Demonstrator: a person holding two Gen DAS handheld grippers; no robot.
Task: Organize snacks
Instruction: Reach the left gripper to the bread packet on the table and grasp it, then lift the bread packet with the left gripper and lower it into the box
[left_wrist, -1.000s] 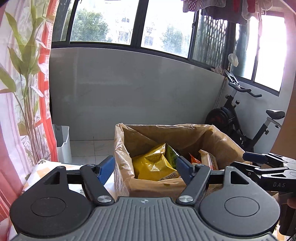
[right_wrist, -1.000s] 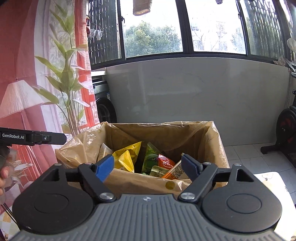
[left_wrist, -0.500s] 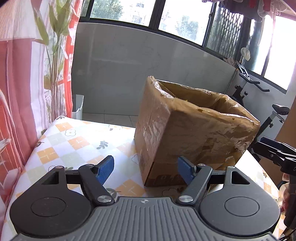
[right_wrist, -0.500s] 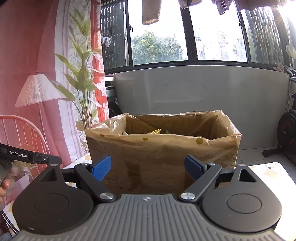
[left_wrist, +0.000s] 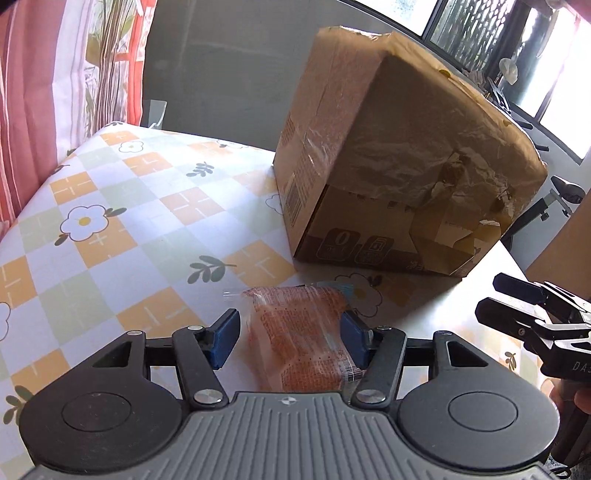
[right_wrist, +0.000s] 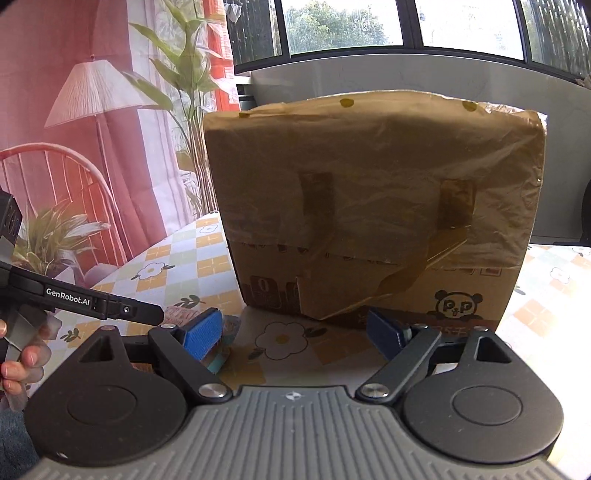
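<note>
Left gripper (left_wrist: 289, 336) and right gripper (right_wrist: 295, 331) both low, jaws spread wide, apparently gripping nothing.

The brown cardboard box (left_wrist: 388, 155) stands on a tablecloth (left_wrist: 110, 206) of orange, green and white squares with white flowers; near the box lies an orange snack packet (left_wrist: 299, 332).

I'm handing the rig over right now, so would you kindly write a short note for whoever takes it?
Left gripper: jaws open around the orange snack packet lying on the table, not yet closed on it.
Right gripper: open, empty, low over the table facing the cardboard box.
Done: nothing visibly grasped.
Left: close on the packet and put it into the box; its contents are hidden from here.
</note>
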